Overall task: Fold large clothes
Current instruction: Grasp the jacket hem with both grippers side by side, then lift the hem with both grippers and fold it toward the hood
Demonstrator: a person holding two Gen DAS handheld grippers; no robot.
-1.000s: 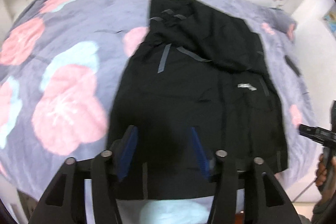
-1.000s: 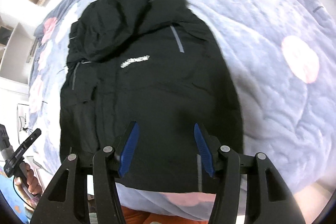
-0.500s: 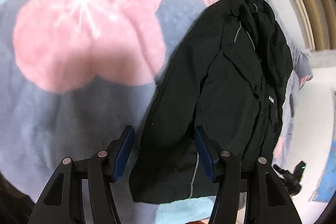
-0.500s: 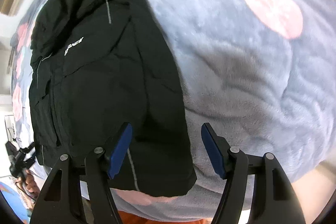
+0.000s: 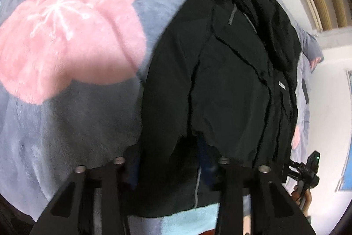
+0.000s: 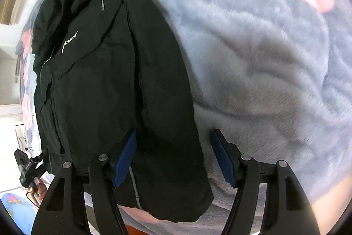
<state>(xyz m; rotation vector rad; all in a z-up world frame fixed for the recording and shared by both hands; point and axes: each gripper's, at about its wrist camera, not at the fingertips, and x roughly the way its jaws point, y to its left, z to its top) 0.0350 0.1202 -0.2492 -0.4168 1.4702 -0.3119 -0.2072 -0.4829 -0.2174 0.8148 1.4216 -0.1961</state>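
Black jacket [image 6: 114, 85] lies mostly unfolded on the bed [image 6: 253, 58], sleeves in; right claw [image 6: 173, 156] wide over its hem corner, left claw [image 5: 169, 166] half-buried, can't tell its state.

A small white logo word [image 6: 70, 42] is printed on the chest of the black jacket [image 6: 114, 85], up and to the left of the right gripper [image 6: 173, 160]; its letters are slanted and too blurred to read. The left wrist view shows the same mark [image 5: 281, 85] far ahead and to the right of the left gripper, also illegible.
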